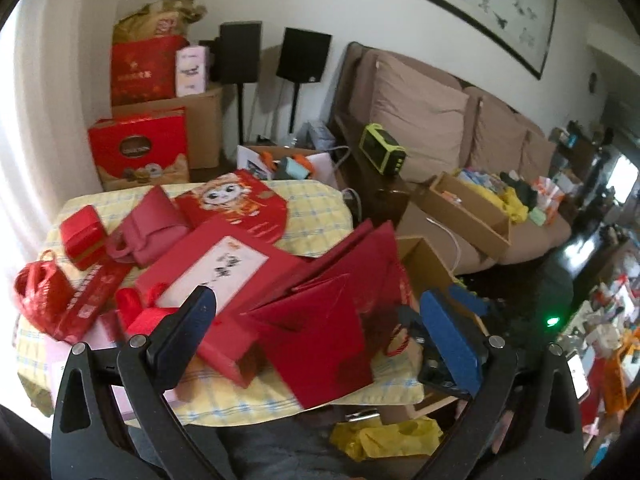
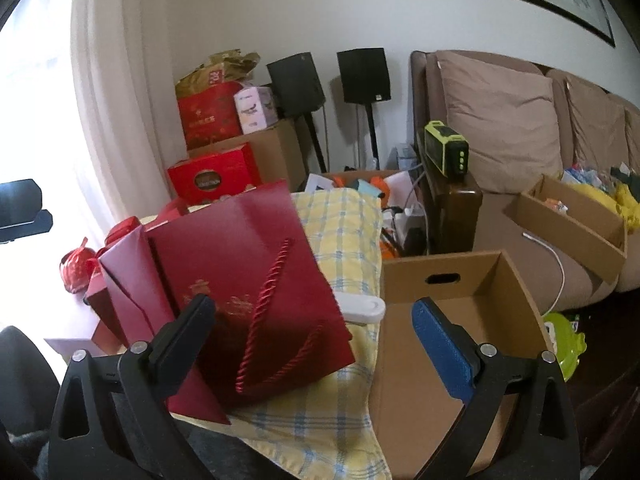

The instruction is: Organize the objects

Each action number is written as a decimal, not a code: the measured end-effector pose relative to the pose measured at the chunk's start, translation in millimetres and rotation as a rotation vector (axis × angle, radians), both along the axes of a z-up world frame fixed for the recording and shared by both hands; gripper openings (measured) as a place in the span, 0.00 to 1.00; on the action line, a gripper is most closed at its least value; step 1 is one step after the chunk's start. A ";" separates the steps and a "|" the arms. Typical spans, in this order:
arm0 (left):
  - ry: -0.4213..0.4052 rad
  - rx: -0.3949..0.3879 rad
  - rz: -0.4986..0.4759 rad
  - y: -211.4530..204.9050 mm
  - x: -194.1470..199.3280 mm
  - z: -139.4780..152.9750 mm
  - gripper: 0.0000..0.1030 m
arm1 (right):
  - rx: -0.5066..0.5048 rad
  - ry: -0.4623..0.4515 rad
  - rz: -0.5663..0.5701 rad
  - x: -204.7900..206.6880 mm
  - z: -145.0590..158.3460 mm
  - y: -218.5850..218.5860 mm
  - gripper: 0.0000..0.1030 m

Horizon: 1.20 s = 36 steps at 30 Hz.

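Beige sofa (image 2: 500,120), two black speakers (image 2: 364,76) on stands, framed painting (image 1: 468,4) above.

A dark red paper gift bag (image 2: 256,280) at centre has a slightly glossy finish and twisted cord handles. Beneath it lies soft yellow checked cloth (image 2: 344,232). At right, a matt brown corrugated cardboard box (image 2: 452,280). Upper right, beige fabric sofa cushions (image 2: 500,120); a crinkly red plastic bag (image 1: 44,296) at left.

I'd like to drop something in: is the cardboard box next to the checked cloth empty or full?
Empty, as far as shows: the cardboard box has its top open and only bare brown floor and walls are visible inside; the near part is hidden by the right gripper.
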<state>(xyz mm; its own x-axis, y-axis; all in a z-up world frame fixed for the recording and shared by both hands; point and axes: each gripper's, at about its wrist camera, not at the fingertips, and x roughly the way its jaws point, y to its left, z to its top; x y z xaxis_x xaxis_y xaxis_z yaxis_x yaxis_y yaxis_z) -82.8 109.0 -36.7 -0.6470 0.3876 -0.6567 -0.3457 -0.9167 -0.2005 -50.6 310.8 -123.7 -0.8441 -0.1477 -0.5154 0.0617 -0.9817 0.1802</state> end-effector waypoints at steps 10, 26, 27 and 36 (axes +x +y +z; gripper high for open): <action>-0.117 0.091 -0.001 1.0 2.0 -25.3 0.99 | -0.005 -0.174 0.035 -12.8 -32.3 -3.0 0.21; -0.074 -0.056 0.086 29.7 21.7 -57.9 1.00 | 0.010 -0.139 -0.095 -1.9 -23.9 18.1 0.12; -0.070 -0.064 0.098 32.8 19.8 -59.1 1.00 | 0.003 -0.142 -0.095 -1.9 -24.3 18.7 0.12; -0.111 -0.106 0.157 63.2 0.8 -83.5 1.00 | 0.010 -0.159 -0.088 -3.2 -29.0 12.5 0.12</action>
<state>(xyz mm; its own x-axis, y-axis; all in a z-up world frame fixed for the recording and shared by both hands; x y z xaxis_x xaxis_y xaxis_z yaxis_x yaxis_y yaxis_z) -82.0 172.1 -120.2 -0.6151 0.2128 -0.7592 -0.1784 -0.9755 -0.1289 -53.8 323.3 -152.7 -0.7610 -0.0706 -0.6449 -0.0533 -0.9839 0.1706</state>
